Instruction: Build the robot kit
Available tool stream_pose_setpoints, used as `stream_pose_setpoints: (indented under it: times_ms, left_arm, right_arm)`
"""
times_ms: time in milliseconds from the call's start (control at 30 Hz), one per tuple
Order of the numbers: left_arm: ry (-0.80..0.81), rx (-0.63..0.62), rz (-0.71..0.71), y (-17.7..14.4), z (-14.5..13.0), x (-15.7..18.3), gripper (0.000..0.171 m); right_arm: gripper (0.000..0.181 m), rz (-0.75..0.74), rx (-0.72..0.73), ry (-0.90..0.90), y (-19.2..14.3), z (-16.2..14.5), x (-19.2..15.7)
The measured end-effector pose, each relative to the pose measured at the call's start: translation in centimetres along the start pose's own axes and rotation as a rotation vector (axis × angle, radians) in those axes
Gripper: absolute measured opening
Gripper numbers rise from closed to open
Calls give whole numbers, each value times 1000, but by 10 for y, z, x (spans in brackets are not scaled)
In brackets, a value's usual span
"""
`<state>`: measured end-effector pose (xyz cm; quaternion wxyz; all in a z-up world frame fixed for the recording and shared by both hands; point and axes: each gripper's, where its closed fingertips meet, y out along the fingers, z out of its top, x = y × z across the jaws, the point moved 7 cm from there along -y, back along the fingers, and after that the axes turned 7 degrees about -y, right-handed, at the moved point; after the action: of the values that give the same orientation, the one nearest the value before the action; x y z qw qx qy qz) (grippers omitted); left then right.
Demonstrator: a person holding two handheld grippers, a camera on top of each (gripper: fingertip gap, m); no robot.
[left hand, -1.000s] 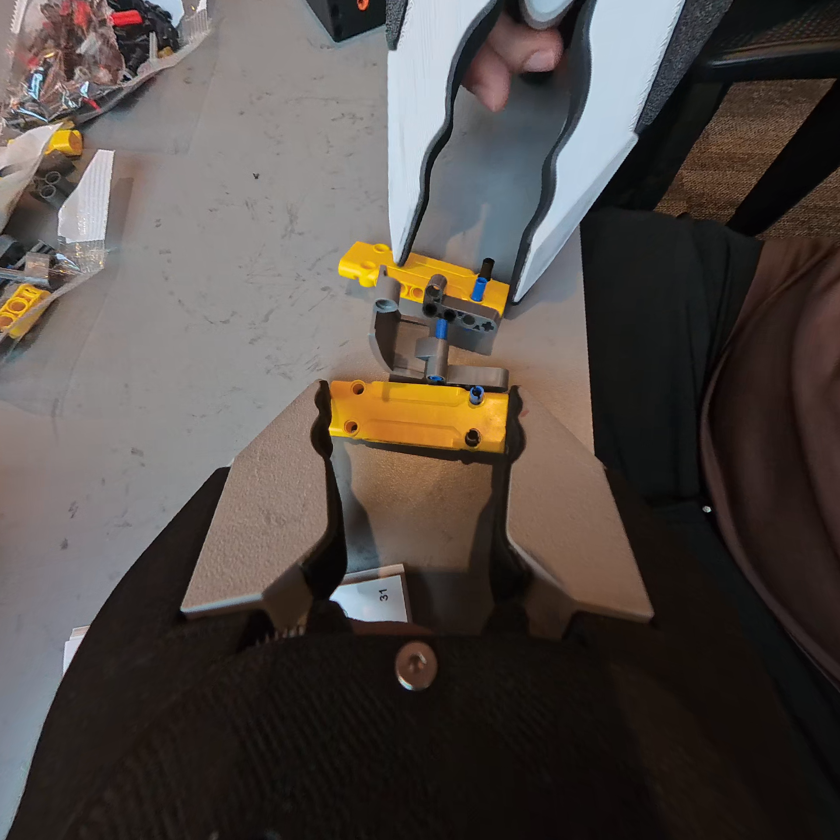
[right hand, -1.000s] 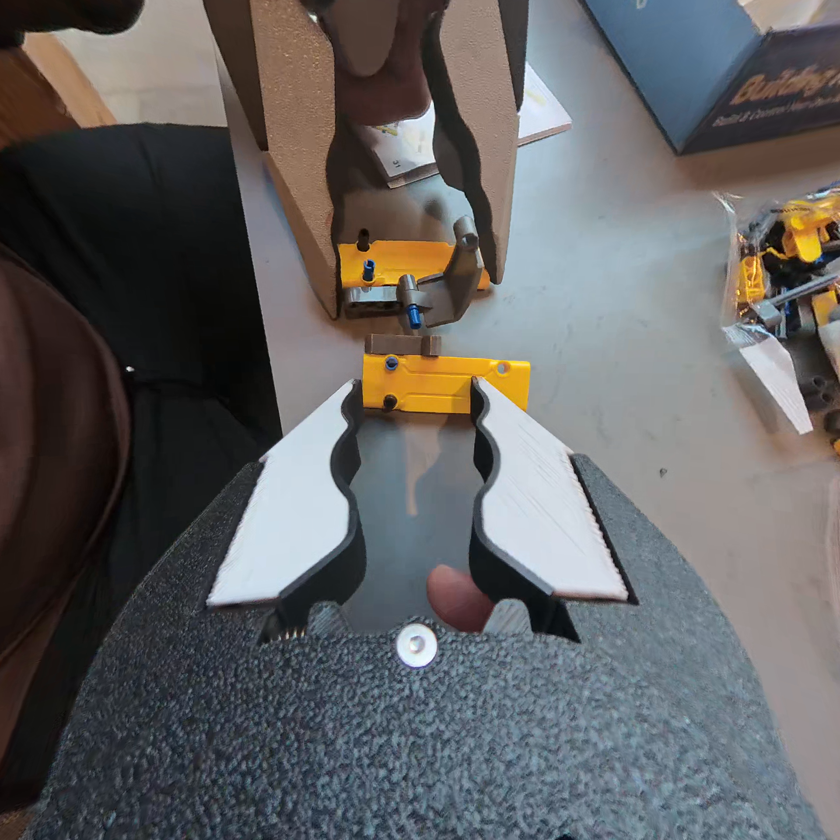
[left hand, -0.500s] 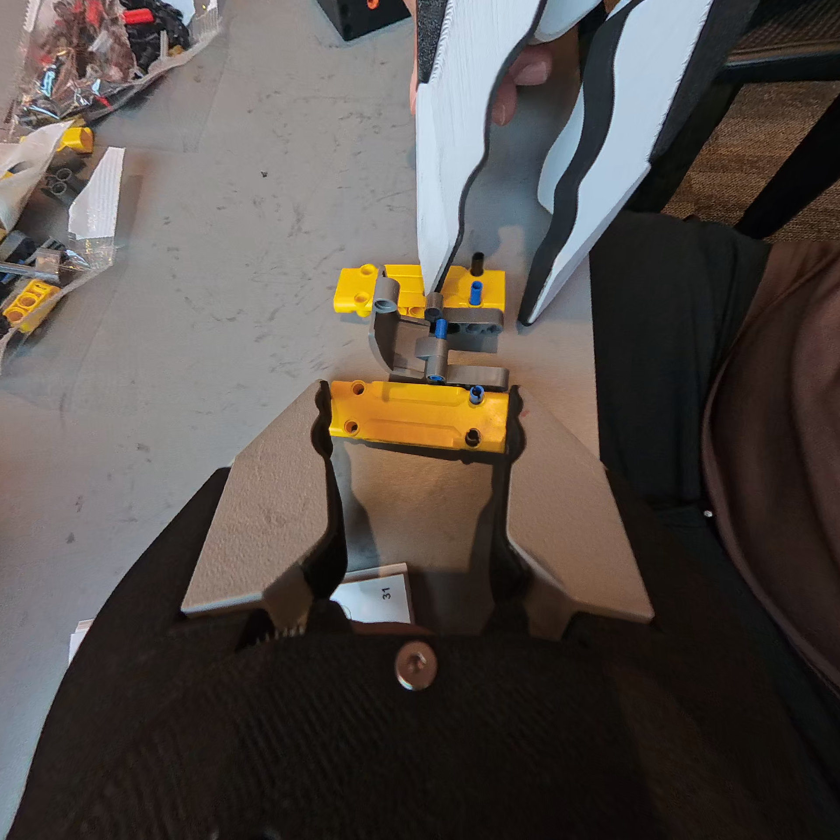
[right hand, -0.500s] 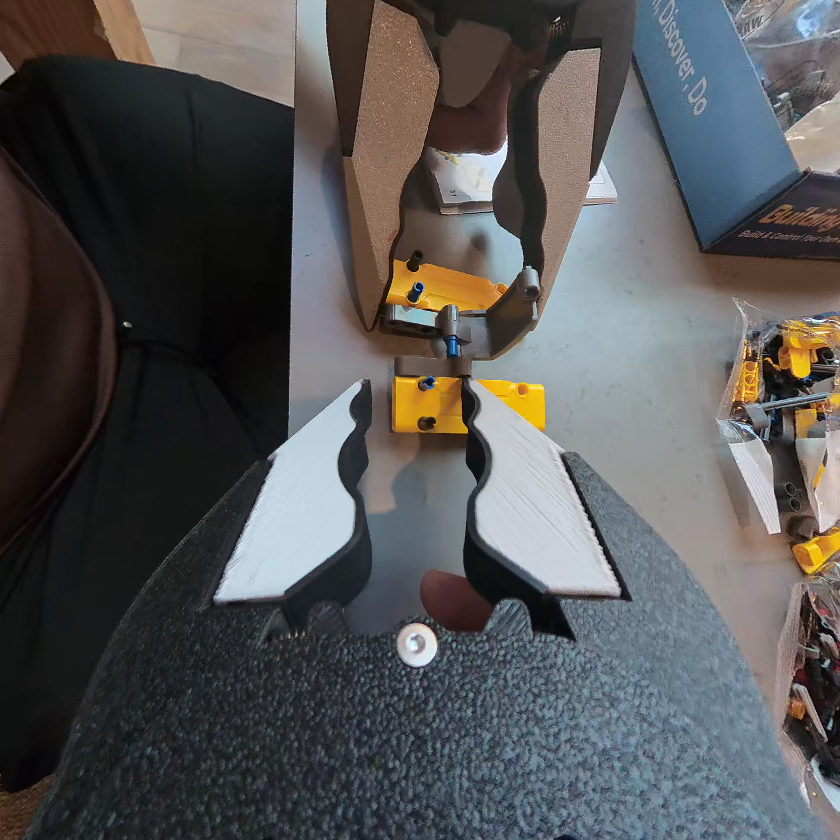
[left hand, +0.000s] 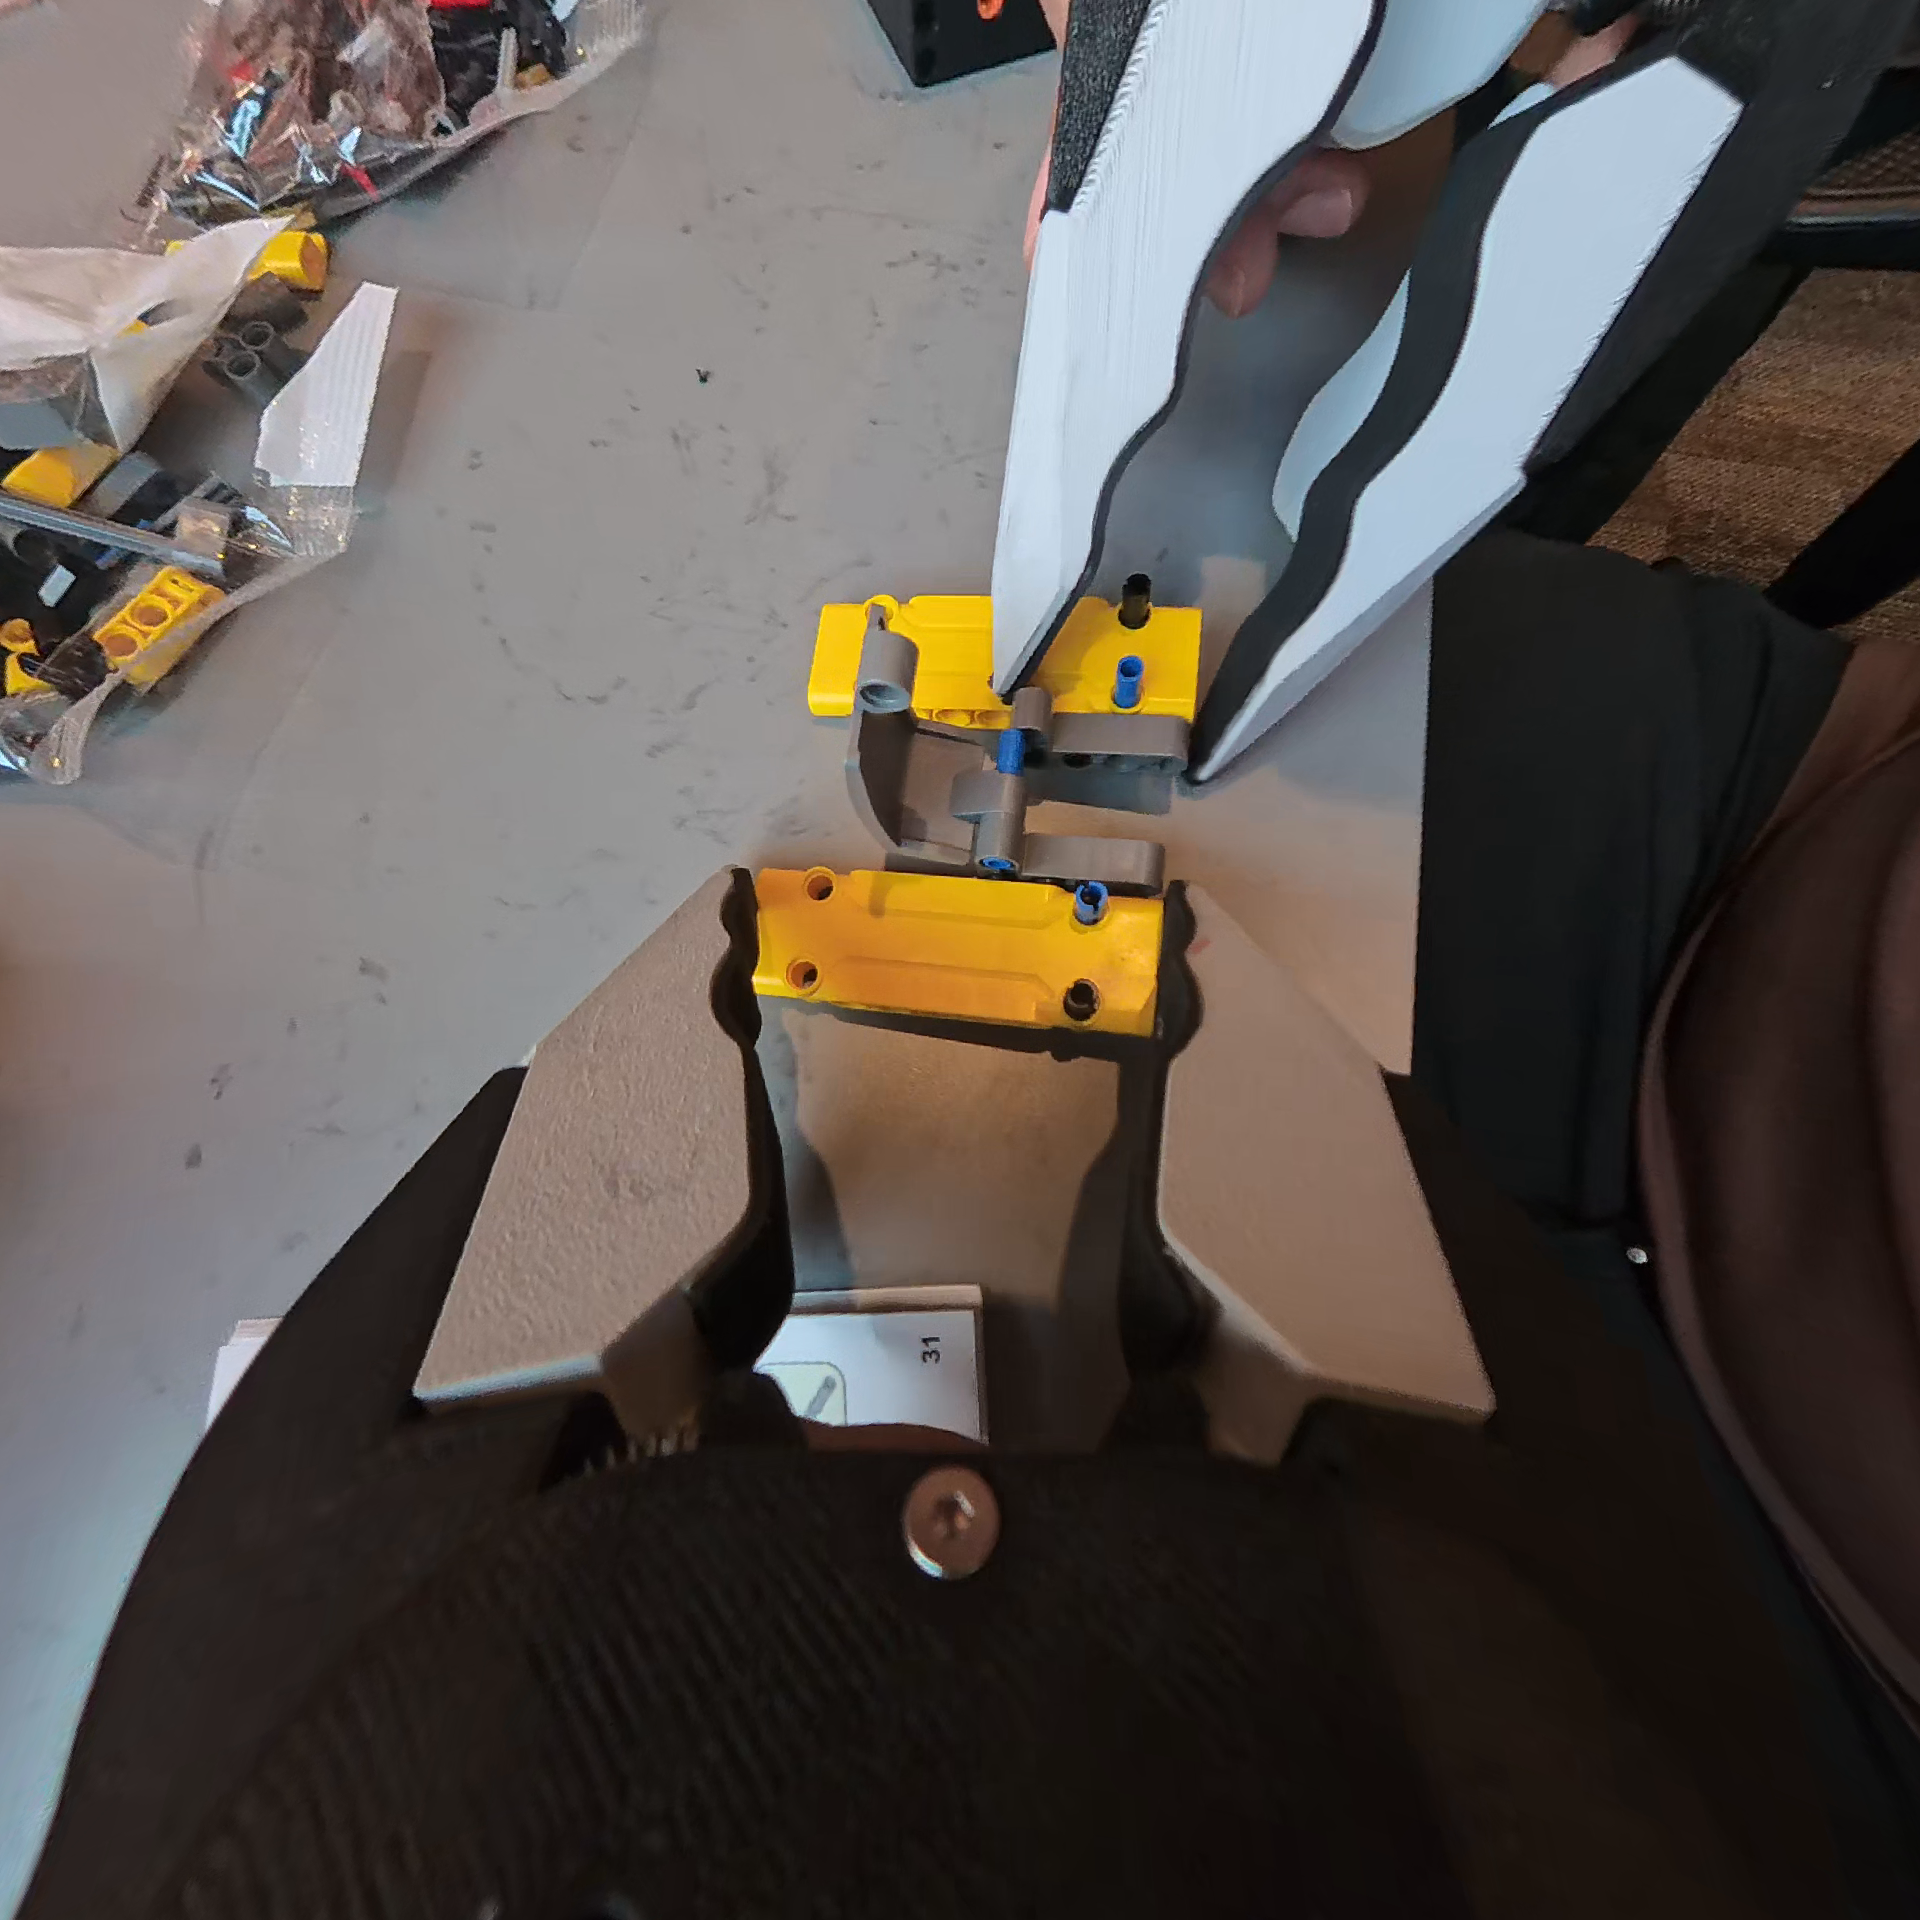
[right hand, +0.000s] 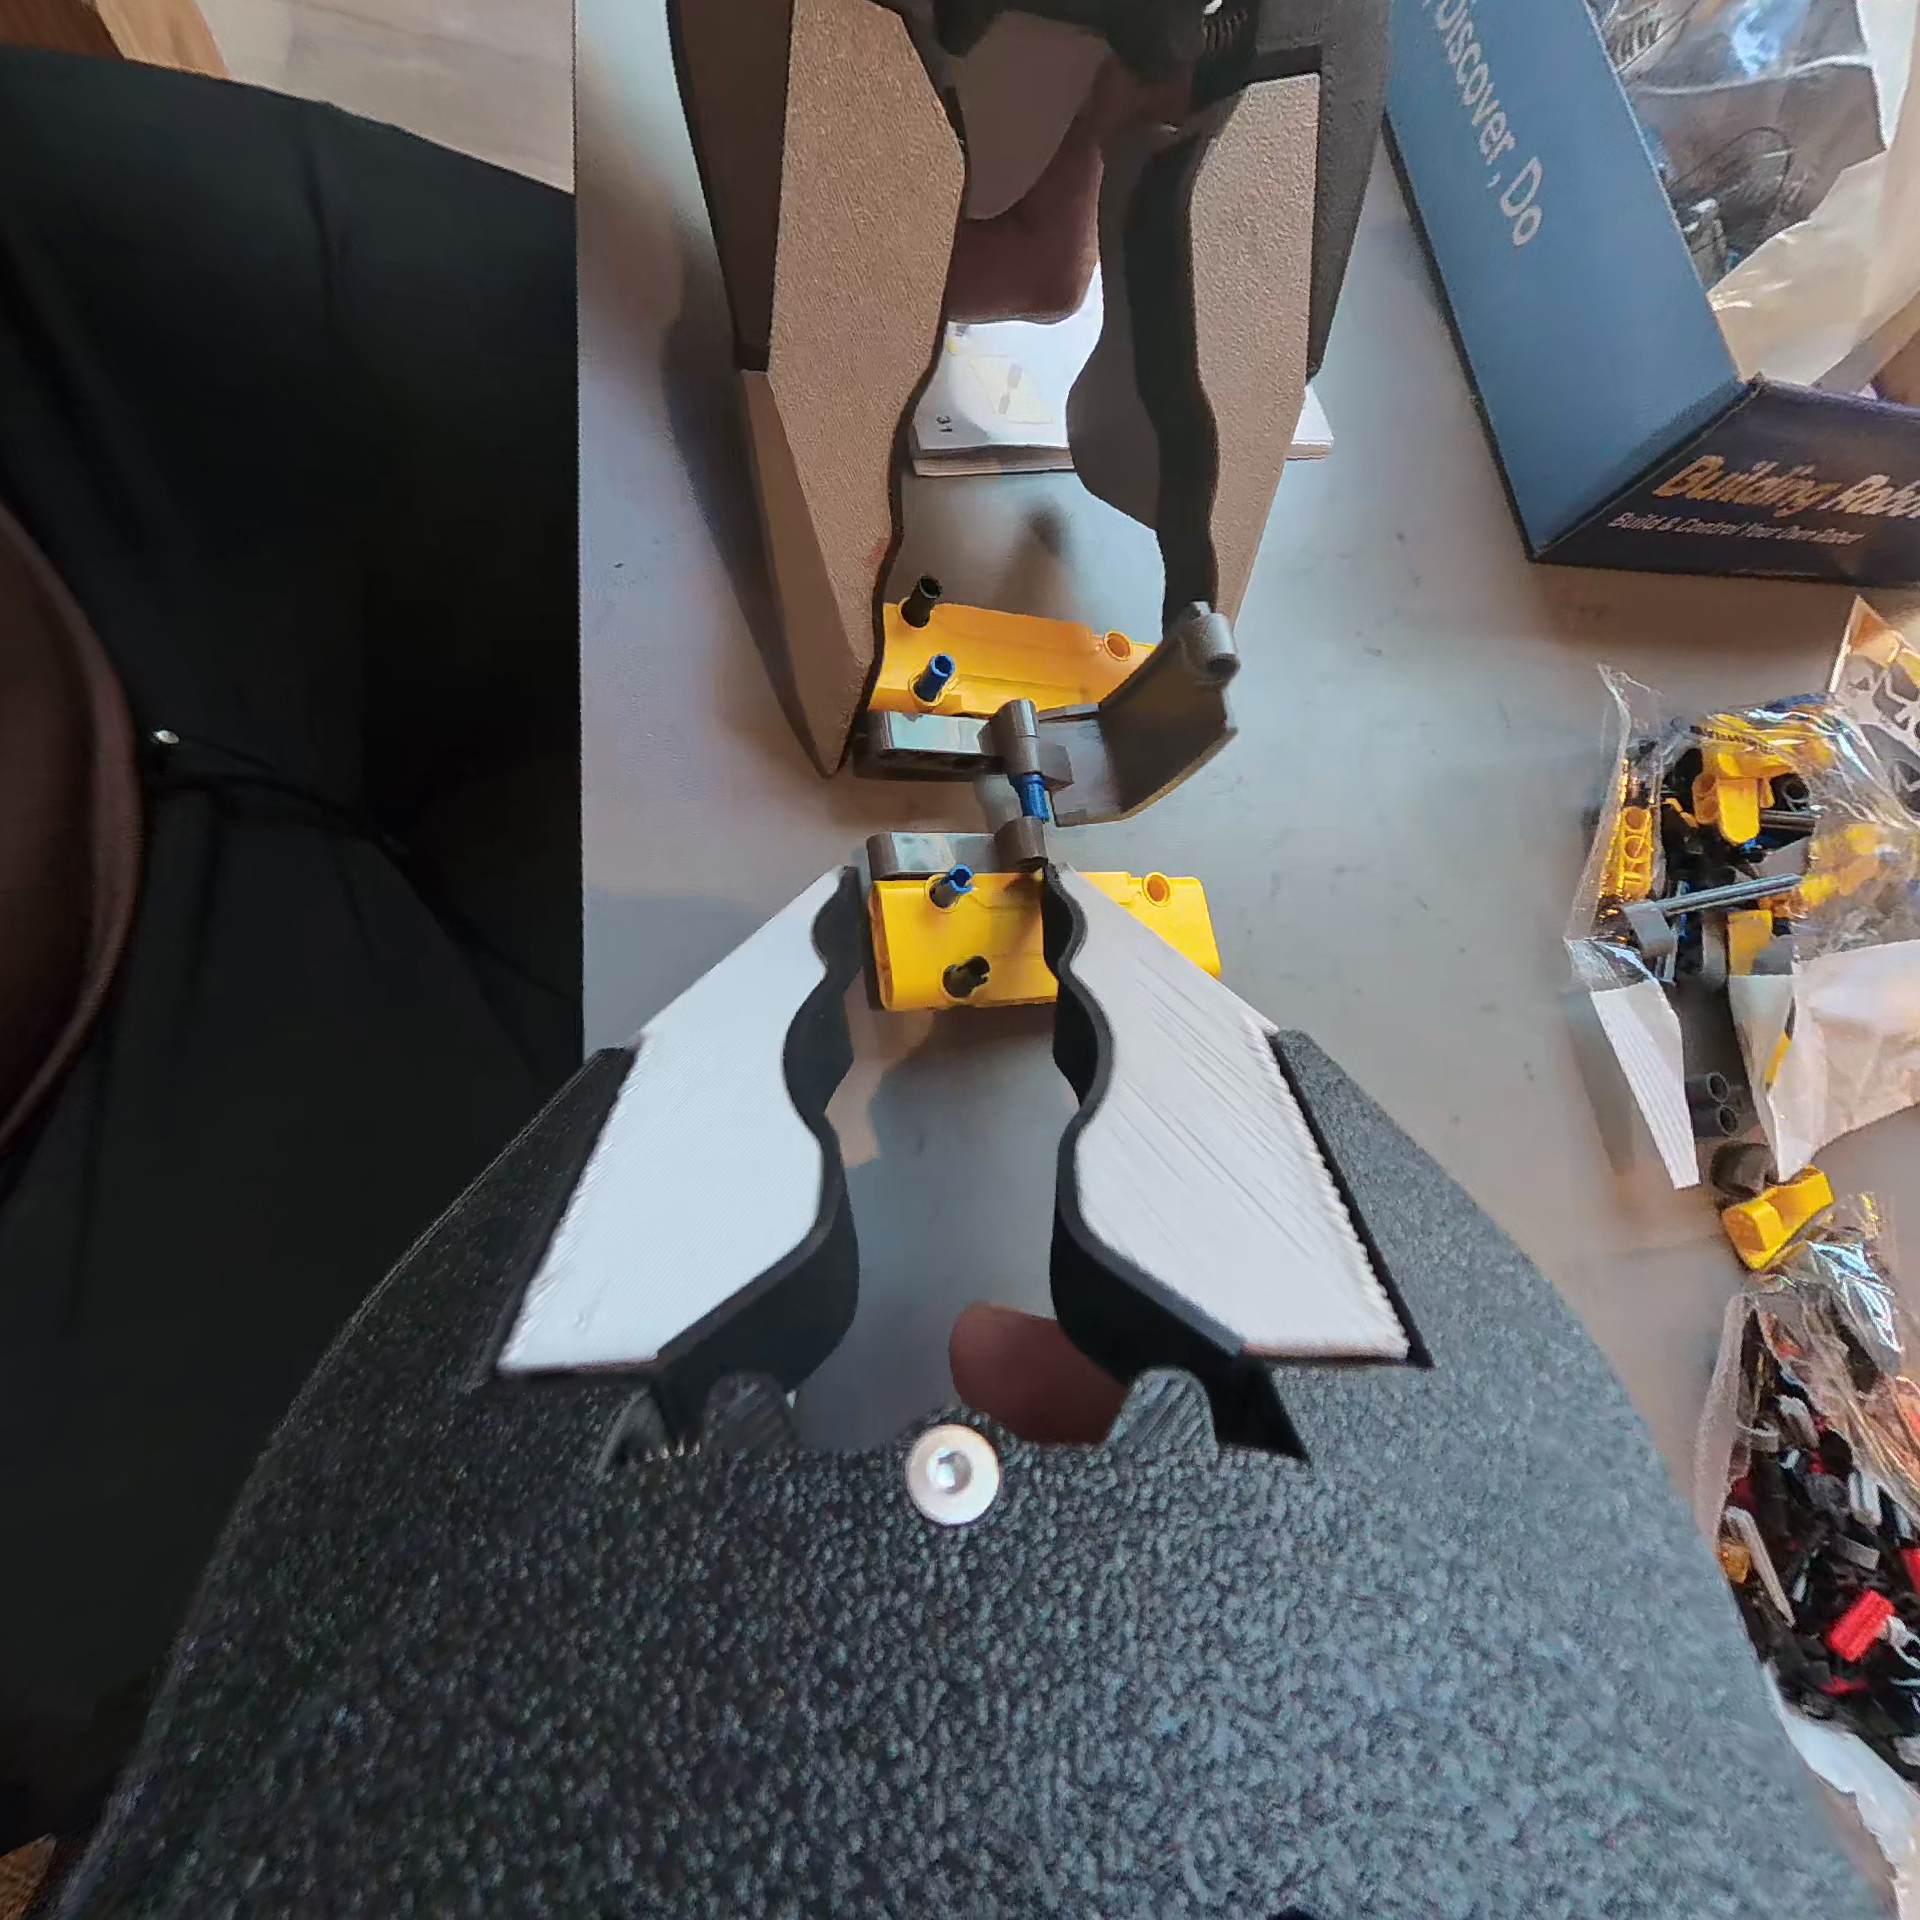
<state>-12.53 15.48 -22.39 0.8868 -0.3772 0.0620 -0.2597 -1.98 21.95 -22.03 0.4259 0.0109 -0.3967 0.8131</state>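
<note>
The left gripper (left hand: 956, 940) has its tan jaws pinching a yellow block (left hand: 951, 956) end to end, just below the centre of the left wrist view. Both tips sit square on the block's short ends, and the block lies flat on the grey bench (left hand: 623, 520).

A grey link piece (left hand: 914, 769) with blue pins joins this block to a second yellow block (left hand: 914, 655) just above it in the frame.

The right gripper (right hand: 951, 899) comes in from the opposite side with its white jaws partly spread. One tip rests on top of the second yellow block near its middle. The other is down at the bench, just beside the end of a grey beam (left hand: 1127, 738). It straddles that end and does not look clamped on anything.

Clear bags of loose parts (left hand: 156, 520) lie at the left edge of that view, a booklet (left hand: 883, 1361) shows under the left gripper, and a blue box (right hand: 1558, 312) sits upper right in the right wrist view.
</note>
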Motion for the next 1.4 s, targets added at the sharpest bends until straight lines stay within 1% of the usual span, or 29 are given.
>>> stream_pose_setpoints:
  times_ms: [433,767,900,967,1067,1267,1333,1400]
  left_arm:
    - [-3,-2,10,1,1,1,76]
    - [1,-2,13,2,2,2,75]
    - [33,-11,2,2,3,4,75]
    - [22,-27,12,2,4,5,75]
    - [13,-39,17,1,4,5,76]
    - [-12,-105,37,-3,3,5,75]
    - [-12,-128,46,-3,4,5,75]
    - [-17,-123,44,-2,5,5,75]
  right_arm:
    - [32,-35,0,-1,1,-1,1]
    - [32,-70,-2,-54,2,1,-1]
    - [30,-90,-11,-133,3,2,-3]
    - [30,-89,-43,-128,2,4,-3]
    - [26,-116,-113,-222,1,8,-7]
    - [23,-181,-150,-310,2,12,-12]
    - [23,-175,-128,-279,2,11,-11]
    - [23,-148,-101,-196,2,8,-9]
